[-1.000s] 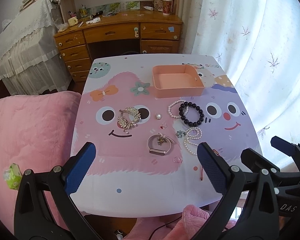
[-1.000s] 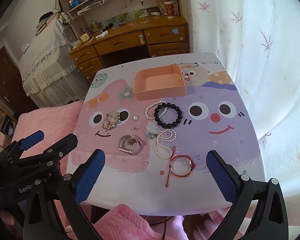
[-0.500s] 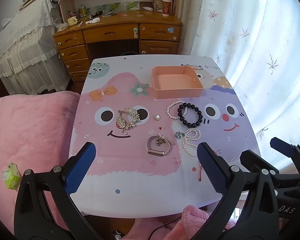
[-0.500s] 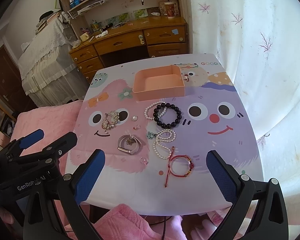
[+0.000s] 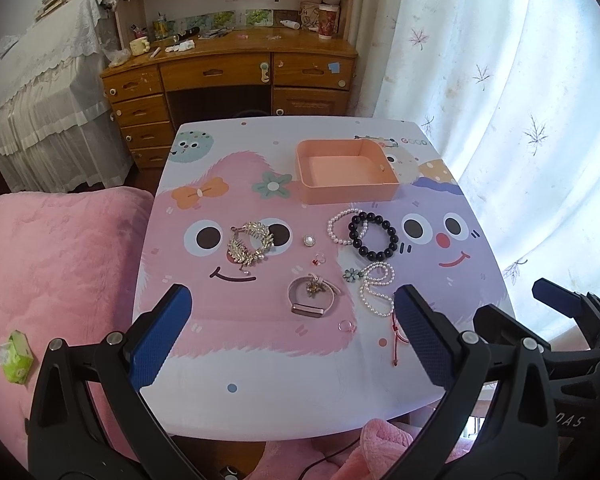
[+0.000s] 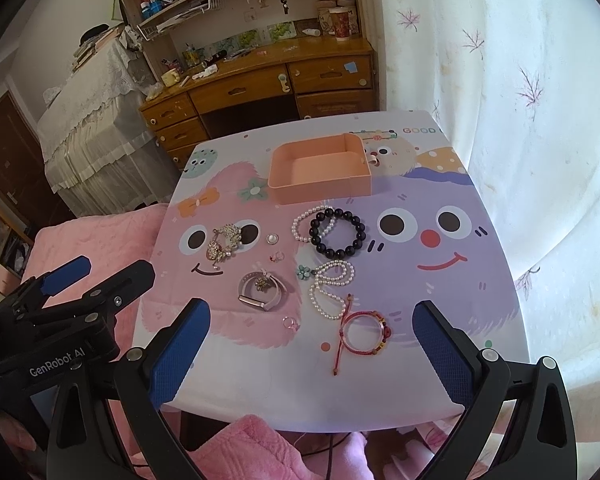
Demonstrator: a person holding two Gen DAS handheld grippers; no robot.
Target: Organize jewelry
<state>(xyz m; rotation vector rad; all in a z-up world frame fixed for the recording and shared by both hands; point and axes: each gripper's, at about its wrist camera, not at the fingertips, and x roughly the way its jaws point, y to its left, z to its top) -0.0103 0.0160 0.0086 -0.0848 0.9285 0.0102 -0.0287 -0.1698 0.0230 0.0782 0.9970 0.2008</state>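
An empty pink tray point(image 5: 346, 172) point(image 6: 320, 174) sits at the far side of the cartoon-print table point(image 5: 260, 360). Jewelry lies spread in front of it: a gold leaf brooch point(image 5: 249, 242) point(image 6: 222, 242), a black bead bracelet point(image 5: 374, 237) point(image 6: 337, 233) overlapping a small pearl bracelet point(image 5: 340, 226), a pearl necklace point(image 5: 374, 290) point(image 6: 332, 286), a grey band bracelet point(image 5: 312, 298) point(image 6: 262, 292), a red cord bracelet point(image 6: 362, 334) and small rings. My left gripper point(image 5: 292, 336) and right gripper point(image 6: 310, 346) hover open above the near edge, holding nothing.
A pink blanket point(image 5: 56, 264) lies left of the table with a green packet point(image 5: 15, 356) on it. A wooden desk point(image 5: 236, 76) stands beyond the far edge and a white curtain point(image 5: 520, 100) hangs along the right side.
Both grippers have drifted slightly back and up, so the table looks a little farther away. No jewelry has moved and both grippers stay open.
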